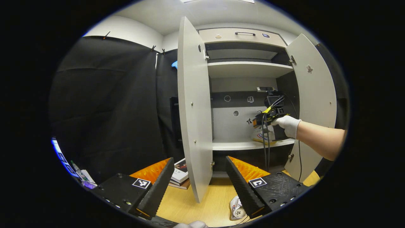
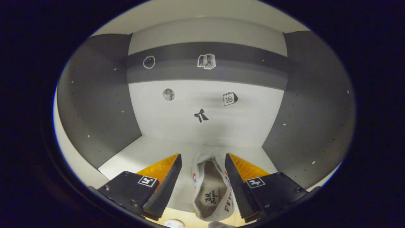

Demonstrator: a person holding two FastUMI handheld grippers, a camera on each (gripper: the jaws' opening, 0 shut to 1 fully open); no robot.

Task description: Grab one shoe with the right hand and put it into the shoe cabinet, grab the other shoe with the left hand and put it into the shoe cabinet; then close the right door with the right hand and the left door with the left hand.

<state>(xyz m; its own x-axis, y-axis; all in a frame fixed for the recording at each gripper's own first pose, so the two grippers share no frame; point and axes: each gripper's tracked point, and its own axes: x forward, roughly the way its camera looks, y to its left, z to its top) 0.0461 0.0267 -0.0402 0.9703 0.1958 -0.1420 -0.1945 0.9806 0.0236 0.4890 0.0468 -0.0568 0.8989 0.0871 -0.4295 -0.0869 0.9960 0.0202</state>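
In the right gripper view a white shoe (image 2: 210, 186) with red and blue trim lies on the pale shelf (image 2: 148, 152) inside the shoe cabinet. My right gripper (image 2: 202, 156) is open around it: the right finger (image 2: 235, 180) is at the shoe's side, and the left finger stands apart from it. The left gripper view has that right gripper (image 1: 258, 122), held by a gloved hand, over the same shoe (image 1: 262, 136) on the lower shelf. My left gripper (image 1: 200, 159) is open and empty above the table, with the other shoe (image 1: 237, 207) lying below it.
Both cabinet doors stand open, the left door (image 1: 193, 120) edge-on just ahead of my left gripper and the right door (image 1: 313, 101) beyond the person's forearm (image 1: 319, 139). A stack of books (image 1: 180, 174) lies on the wooden table (image 1: 196, 202) by the left door.
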